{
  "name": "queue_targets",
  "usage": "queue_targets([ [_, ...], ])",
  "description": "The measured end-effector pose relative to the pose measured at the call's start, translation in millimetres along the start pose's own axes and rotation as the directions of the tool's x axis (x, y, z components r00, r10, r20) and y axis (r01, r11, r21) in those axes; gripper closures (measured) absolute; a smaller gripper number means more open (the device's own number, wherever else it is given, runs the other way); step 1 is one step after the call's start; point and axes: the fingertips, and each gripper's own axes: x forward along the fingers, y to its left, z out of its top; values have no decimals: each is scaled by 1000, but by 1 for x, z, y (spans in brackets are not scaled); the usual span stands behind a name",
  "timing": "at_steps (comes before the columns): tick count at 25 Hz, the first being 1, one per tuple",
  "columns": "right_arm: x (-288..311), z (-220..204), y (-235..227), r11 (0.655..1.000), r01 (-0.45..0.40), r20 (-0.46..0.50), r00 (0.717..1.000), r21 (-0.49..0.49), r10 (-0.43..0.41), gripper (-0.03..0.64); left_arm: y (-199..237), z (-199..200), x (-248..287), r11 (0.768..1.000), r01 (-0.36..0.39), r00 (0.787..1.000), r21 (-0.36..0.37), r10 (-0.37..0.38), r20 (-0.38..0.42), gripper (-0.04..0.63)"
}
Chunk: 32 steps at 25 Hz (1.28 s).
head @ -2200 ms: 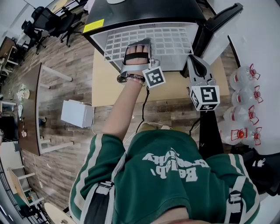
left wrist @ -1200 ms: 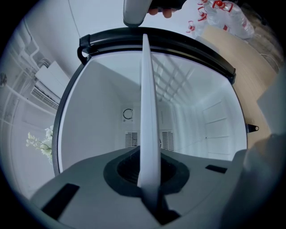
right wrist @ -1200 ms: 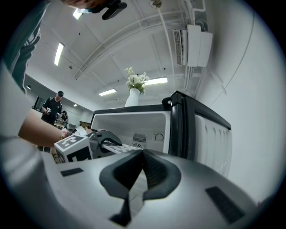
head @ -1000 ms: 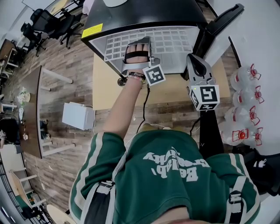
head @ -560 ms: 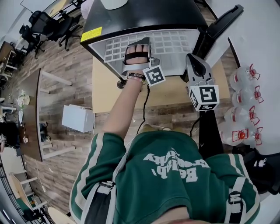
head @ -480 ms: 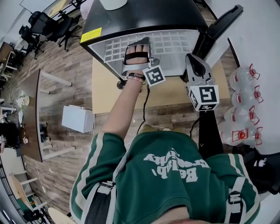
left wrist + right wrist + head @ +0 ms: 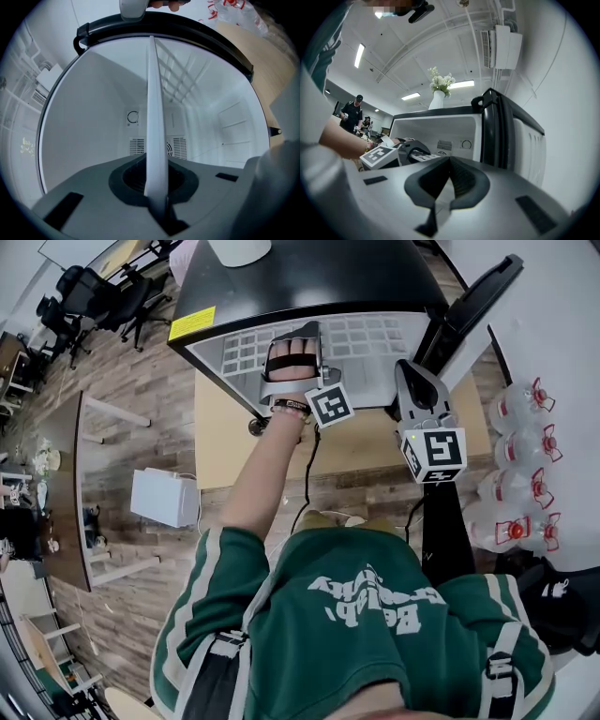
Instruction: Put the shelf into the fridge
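**Holding the shelf at the fridge mouth**

Left gripper (image 7: pixel 292 334) is clamped on the near edge of the white grid shelf (image 7: pixel 375 338), which lies level and reaches into the open fridge (image 7: pixel 309 273). Right gripper (image 7: pixel 415 381) hangs near the shelf's right side, its jaws together with nothing between them. Fridge door (image 7: pixel 473 301) stands open.

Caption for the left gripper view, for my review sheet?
Left gripper, jaws shut on the white shelf, faces into the open fridge.

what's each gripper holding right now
left gripper: shut on the edge of the shelf
right gripper: shut, holding nothing
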Motion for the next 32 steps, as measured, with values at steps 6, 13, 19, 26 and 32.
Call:
queue_targets([
  [6,1,-10,-1,1000,3,-24,1000,12,-2,614,-2,1,7,1000,1,1000,1,-1,2,569],
  [13,1,-16,6,1000,-10,-42,999,12,11,614,-1,0,16,1000,-8,1000,-1,8,1,569],
  [19,-4,-18,7,1000,1,-43,999,16,0,614,1,-1,26,1000,-22,1000,3,22,0,569],
  [26,-9,-18,9,1000,-2,-48,999,13,3,614,3,-3,44,1000,-29,1000,10,29,-8,569],
  [32,-24,-23,18,1000,-15,-62,998,16,16,614,4,-1,41,999,-38,999,-2,38,-5,569],
])
